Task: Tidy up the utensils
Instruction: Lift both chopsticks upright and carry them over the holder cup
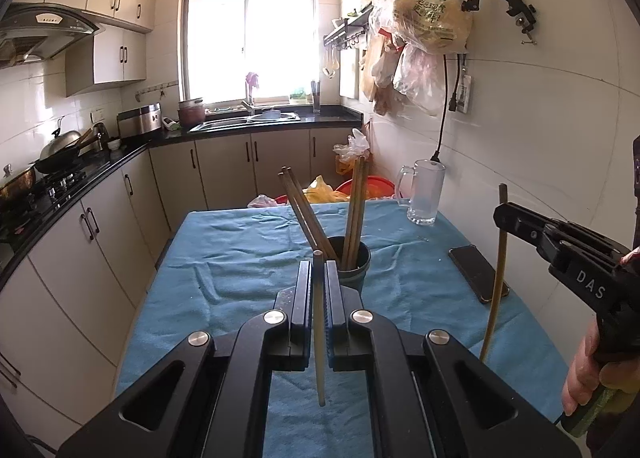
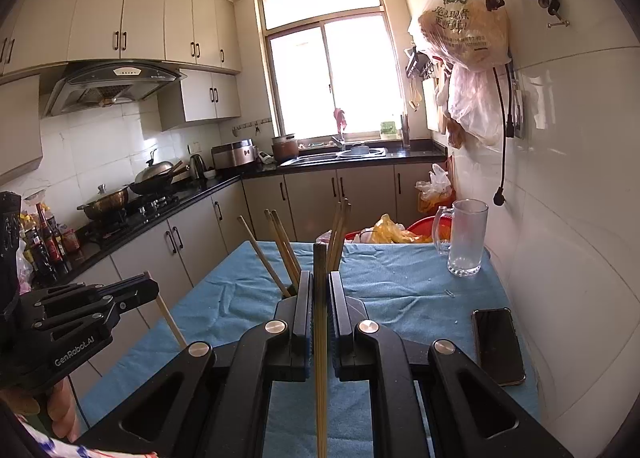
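left gripper [image 1: 319, 270]: black two-finger tool, jaws clamped on a pale wooden chopstick [image 1: 319, 334]. the stick stands near upright between the pads, its top just above the fingertips and its lower end hanging below them over the table. in the right wrist view this same gripper [image 2: 150, 284] shows at the lower left, with the pale stick [image 2: 172, 324] slanting down out of it.

right gripper [image 2: 320, 282]: black two-finger tool, jaws clamped on a darker yellow-brown chopstick [image 2: 320, 338], held near upright, running down between the pads to the bottom edge of the view. seen from the left wrist view, it [image 1: 500, 214] grips that stick [image 1: 495, 282] close to the top end; the lower end hangs just above the cloth.

dark green round utensil cup [image 1: 354, 264]: upright on the blue cloth-covered table [image 1: 224, 250], directly beyond the left fingertips. it holds several brown wooden chopsticks [image 1: 356, 210], some leaning left, some leaning right.

other items: clear glass handled mug [image 1: 425, 194] at the far right of the table near the tiled wall; black smartphone [image 1: 478, 273] lying flat on the cloth, right of the cup.

a person's hand [image 1: 588, 374] holds the right tool's handle.
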`<state>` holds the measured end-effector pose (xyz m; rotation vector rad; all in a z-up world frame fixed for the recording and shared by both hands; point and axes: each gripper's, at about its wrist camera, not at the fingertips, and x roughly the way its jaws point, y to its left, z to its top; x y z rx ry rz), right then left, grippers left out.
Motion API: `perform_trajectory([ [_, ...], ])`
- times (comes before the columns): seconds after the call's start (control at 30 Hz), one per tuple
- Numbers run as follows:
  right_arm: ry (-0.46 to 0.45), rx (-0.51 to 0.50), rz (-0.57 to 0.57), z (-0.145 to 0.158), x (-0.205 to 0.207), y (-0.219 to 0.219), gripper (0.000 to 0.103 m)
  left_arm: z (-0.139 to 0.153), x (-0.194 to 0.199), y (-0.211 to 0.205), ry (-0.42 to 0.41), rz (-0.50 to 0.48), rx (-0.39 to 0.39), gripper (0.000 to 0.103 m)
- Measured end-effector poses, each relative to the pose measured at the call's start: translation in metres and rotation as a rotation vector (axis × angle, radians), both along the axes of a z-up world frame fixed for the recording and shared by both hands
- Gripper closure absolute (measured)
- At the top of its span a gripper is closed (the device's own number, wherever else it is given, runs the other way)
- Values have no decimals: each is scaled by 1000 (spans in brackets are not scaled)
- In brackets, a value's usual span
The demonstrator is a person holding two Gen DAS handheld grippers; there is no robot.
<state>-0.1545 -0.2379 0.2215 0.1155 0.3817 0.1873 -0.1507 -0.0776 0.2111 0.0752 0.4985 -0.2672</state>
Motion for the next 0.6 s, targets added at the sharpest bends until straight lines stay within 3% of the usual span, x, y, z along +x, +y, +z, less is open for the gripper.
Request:
perform_trajectory([
  [0.37,29,27,-13,-9,12,-6,96,-3,8,-6,18,-21,1,98],
  [0.6,26,41,-20,1,18,-10,96,7,11,-5,14,-37,-13,98],
])
